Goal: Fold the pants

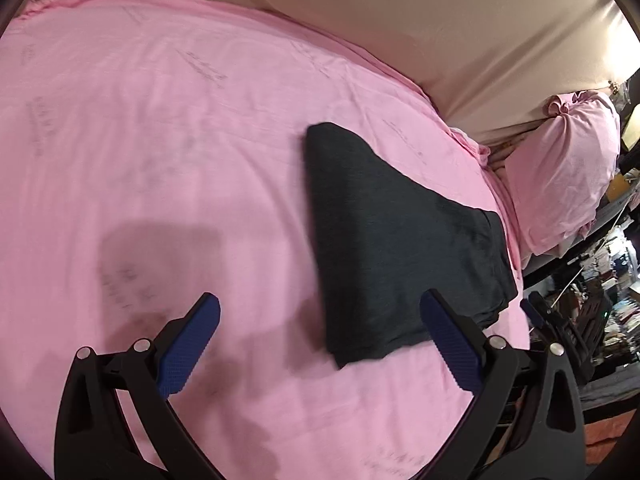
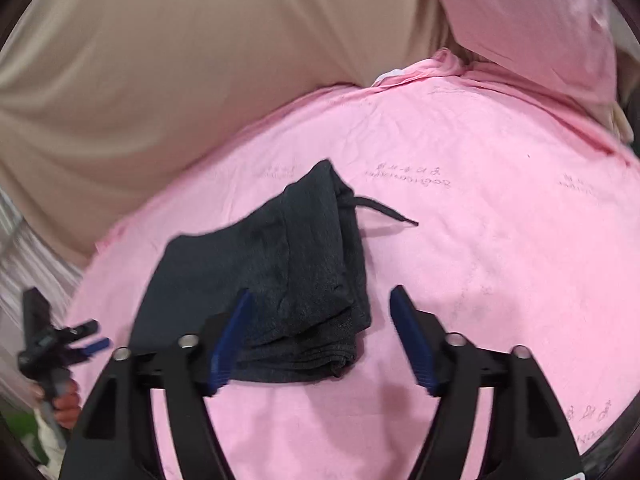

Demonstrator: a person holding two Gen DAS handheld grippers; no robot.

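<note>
I read the pants (image 2: 272, 280) as already folded down into a compact dark bundle lying on the pink bed sheet (image 1: 160, 140), toward the side of the bed that runs along the beige wall covering (image 1: 400, 20) and nearer the pillow (image 1: 568, 168) end. So the fold itself looks nearly finished, and I judge this to be the release or tidy-up stage rather than a fresh grasp.

My right gripper (image 2: 320, 332) has its fingers spread apart with nothing pinched between them; the near edge of the bundle lies under and beyond the left-hand finger, but the pads do not press on it. My left gripper (image 1: 320, 336) is likewise released, its fingers wide and hovering over bare sheet, with the bundle's near corner just beside the right-hand finger.

What comes next, as I see it, is either one last fold or simply squaring the stack. The layered edges nearest me look slightly uneven, so any further pinch should take all layers together or the bundle will slide apart on the soft sheet.

The right wrist view shows a drawstring (image 2: 384, 210) trailing out of the far end of the bundle onto the sheet, and the stacked layers at the near edge; the left view shows neither. The left wrist view gives the bundle's long tapering outline, the pillow and the cluttered room beyond the bed's edge. Both views are somewhat blurred.
</note>
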